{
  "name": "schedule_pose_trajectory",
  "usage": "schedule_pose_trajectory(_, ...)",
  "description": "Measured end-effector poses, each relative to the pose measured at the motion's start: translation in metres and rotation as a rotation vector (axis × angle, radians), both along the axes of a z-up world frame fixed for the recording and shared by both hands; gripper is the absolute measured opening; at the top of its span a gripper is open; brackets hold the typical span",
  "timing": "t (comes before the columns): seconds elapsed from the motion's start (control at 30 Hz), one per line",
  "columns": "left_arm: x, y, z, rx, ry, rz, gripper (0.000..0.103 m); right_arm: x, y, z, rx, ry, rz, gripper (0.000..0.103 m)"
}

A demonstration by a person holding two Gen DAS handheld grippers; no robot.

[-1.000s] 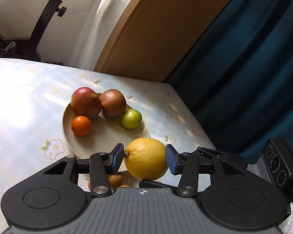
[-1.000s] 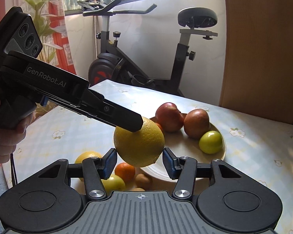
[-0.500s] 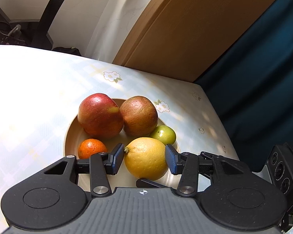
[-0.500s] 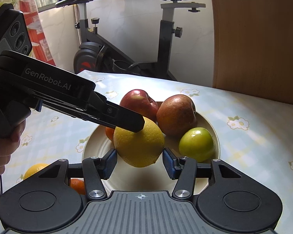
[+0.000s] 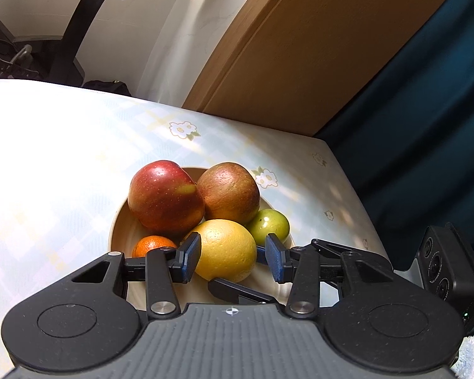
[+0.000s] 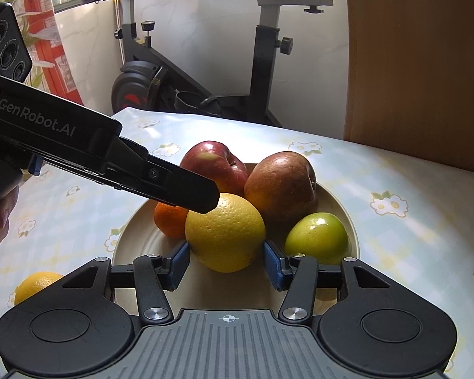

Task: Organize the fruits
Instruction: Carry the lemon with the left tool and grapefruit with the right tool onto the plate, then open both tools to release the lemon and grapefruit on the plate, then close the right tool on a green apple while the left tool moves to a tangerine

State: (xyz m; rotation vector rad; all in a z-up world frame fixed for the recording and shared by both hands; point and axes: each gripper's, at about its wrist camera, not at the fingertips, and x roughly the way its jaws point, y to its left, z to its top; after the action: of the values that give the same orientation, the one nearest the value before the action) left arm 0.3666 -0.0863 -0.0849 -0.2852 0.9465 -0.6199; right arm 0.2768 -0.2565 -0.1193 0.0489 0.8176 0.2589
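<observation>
A large yellow citrus (image 5: 226,249) (image 6: 225,231) sits at the near side of the beige plate (image 5: 120,224) (image 6: 347,214), between the fingers of both grippers. My left gripper (image 5: 233,257) straddles it; its left pad touches and a small gap shows at the right pad. My right gripper (image 6: 226,263) has both pads against the fruit. On the plate are a red apple (image 5: 164,194) (image 6: 215,164), a brownish apple (image 5: 229,191) (image 6: 281,186), a green fruit (image 5: 270,225) (image 6: 316,237) and a small orange (image 5: 153,244) (image 6: 170,222).
Another yellow citrus (image 6: 34,285) lies on the flowered tablecloth (image 6: 410,237) left of the plate. An exercise bike (image 6: 205,72) stands beyond the table's far edge. A wooden panel (image 5: 300,57) and a dark teal curtain (image 5: 426,126) are at the right.
Both grippers carried the yellow citrus forward and down onto the plate beside the other fruit. The left gripper's jaws have opened slightly around it.
</observation>
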Motion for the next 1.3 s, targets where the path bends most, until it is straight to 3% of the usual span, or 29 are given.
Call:
schedule_pose_trajectory(0.13,-0.005,0.007,0.007,-0.004,-0.017,0.019,0.046,0.001,0.0,0.001,0.003,0.008,-0.008,0.048)
schedule_pose_trajectory(0.27,-0.015,0.013,0.018,0.043,-0.066,0.027,0.046,0.001,0.002,0.006,-0.017,0.002,-0.029,0.055)
schedule_pose_trajectory(0.6,-0.052,0.029,0.035,0.176,-0.184,0.068,0.046,-0.034,-0.001,0.029,0.007,-0.043,-0.034,0.052)
schedule_pose_trajectory(1.0,-0.095,0.06,0.044,0.319,-0.287,0.147,0.047,-0.108,-0.014,0.028,0.079,-0.128,-0.162,0.048)
schedule_pose_trajectory(1.2,-0.122,0.064,0.045,0.347,-0.324,0.19,0.047,-0.151,-0.02,0.022,0.113,-0.158,-0.251,0.048)
schedule_pose_trajectory(1.3,-0.135,0.063,0.046,0.349,-0.335,0.203,0.047,-0.168,-0.015,0.023,0.073,-0.162,-0.278,0.048)
